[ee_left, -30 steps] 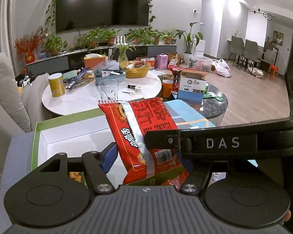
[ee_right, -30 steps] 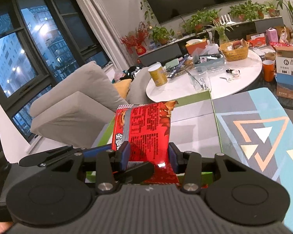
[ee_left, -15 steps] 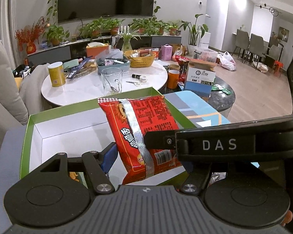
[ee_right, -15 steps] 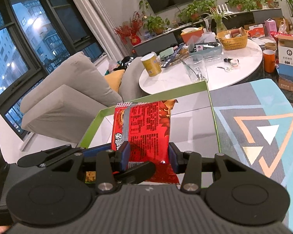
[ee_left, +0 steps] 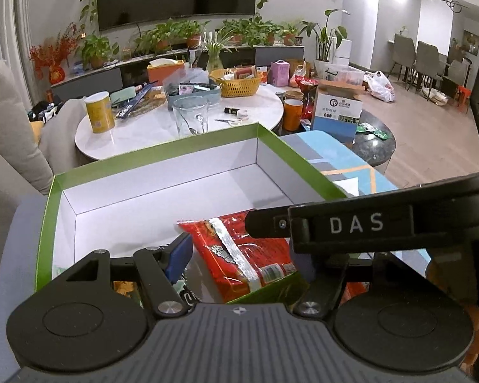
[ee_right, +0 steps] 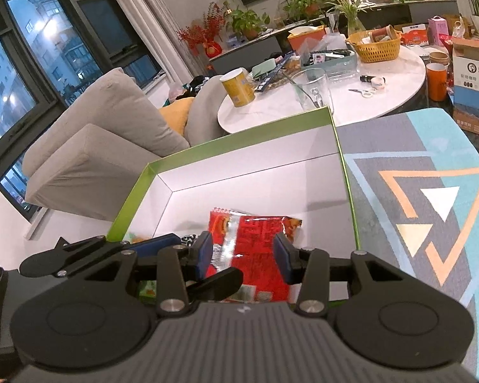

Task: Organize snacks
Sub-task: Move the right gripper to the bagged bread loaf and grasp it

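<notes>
Right gripper (ee_right: 243,253) was clamped on the red snack bag (ee_right: 255,249), pads on both side edges, bag down inside the green-rimmed white box (ee_right: 239,142). Left gripper (ee_left: 242,255) stood wide around the same bag; contact couldn't be told.

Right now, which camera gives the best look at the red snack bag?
The right wrist view: the red snack bag faces it squarely between the right gripper pads, over the green box. In the left wrist view, the bag is partly hidden behind the other gripper.
</notes>
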